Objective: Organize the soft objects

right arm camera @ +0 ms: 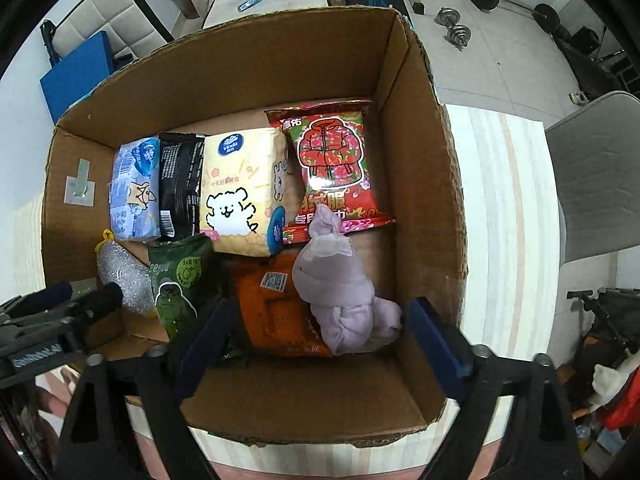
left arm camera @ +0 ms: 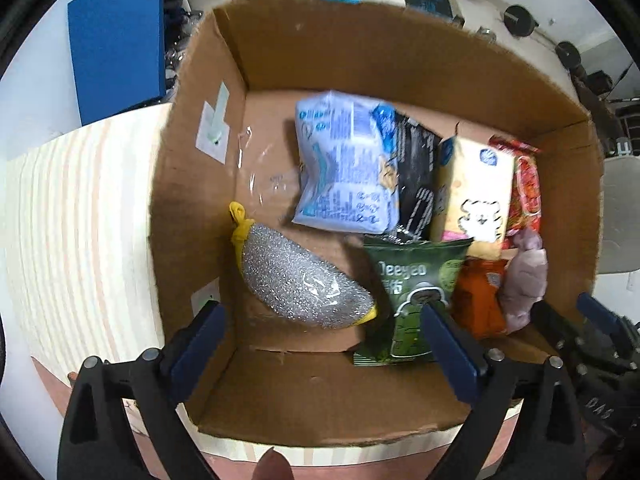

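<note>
Soft objects fill the cardboard box (right arm camera: 420, 184), which sits on a pale striped table (right arm camera: 508, 216). Along the far wall stand four packs side by side: a light blue tissue pack (right arm camera: 134, 192), a black pack (right arm camera: 180, 184), a yellow tissue pack with a white dog (right arm camera: 240, 196) and a red snack-style bag (right arm camera: 336, 164), each touching its neighbour, which reads as a deliberate back row to save floor space. In front of them lie a silver scouring pad with yellow ends (left arm camera: 304, 284) near the left wall, a green Deeyeo packet (left arm camera: 416, 292) leaning upright, an orange pack (right arm camera: 276, 312) lying flat, and a lilac knotted cloth (right arm camera: 340, 288) resting partly on the orange pack and touching the red bag's lower edge. The front row looks looser than the back, so in my judgement the sorting is well along but the near items may want squaring up.

The left gripper (left arm camera: 324, 344) hangs above the near-left part of the box with its blue-padded fingers spread wide and nothing between them, roughly framing the scouring pad and the green packet. The right gripper (right arm camera: 320, 340) is likewise released and empty, its fingers straddling the orange pack and the lilac cloth from above. Whether either fingertip brushes an item is hard to say, since the pads are blurred at the frame edge. Both tools seem poised over the front row because that is where something remains to tidy.
</note>
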A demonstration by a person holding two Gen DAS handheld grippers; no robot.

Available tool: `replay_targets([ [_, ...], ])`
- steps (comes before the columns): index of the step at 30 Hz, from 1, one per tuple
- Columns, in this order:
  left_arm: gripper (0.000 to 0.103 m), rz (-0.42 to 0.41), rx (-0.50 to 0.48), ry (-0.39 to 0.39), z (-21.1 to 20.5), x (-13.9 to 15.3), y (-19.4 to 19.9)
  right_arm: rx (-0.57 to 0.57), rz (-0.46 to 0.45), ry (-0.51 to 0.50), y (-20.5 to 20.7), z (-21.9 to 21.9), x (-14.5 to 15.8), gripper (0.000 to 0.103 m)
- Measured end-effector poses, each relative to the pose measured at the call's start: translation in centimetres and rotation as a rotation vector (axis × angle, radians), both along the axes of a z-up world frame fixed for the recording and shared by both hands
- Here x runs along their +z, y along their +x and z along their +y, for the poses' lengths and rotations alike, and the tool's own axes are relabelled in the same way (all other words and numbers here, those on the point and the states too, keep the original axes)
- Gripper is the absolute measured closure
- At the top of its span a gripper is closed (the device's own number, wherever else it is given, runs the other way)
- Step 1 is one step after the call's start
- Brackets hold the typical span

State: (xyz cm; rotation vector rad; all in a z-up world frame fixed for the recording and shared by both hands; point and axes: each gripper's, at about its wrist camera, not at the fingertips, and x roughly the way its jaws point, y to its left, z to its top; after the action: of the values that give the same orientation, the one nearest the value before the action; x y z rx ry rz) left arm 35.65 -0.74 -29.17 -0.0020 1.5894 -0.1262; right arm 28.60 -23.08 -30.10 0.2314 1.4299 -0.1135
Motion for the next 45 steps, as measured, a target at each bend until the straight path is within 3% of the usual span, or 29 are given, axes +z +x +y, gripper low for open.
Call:
replay_targets([
  [3, 0.003, -0.047, -0.001, 0.001, 0.1, 1.4, -0.7, 0.007, -0.021, -0.009, -0.7, 0.4, 0.5, 0.000],
  [13, 0.003, -0.240, -0.001, 0.050, 0.0, 5.5, -4.6, 0.023, -0.114, -0.069, -3.4, 1.9, 2.2, 0.000],
  [23, 0.003, -0.325, -0.016, 0.078, -0.8, 8.5, -6.2, 0.021, -0.162, -0.085, -5.8, 2.2, 4.4, 0.000],
  [29, 0.003, -0.392, 0.000, 0.064, -0.4, 11.8, -10.5, 0.014, -0.247, -0.089, -9.5, 2.0, 8.4, 0.000],
  [45, 0.003, -0.561, 0.023, 0.039, 1.1, 22.6, -23.2, 0.049, -0.455, -0.047, -24.7, 3.4, 19.8, 0.000],
])
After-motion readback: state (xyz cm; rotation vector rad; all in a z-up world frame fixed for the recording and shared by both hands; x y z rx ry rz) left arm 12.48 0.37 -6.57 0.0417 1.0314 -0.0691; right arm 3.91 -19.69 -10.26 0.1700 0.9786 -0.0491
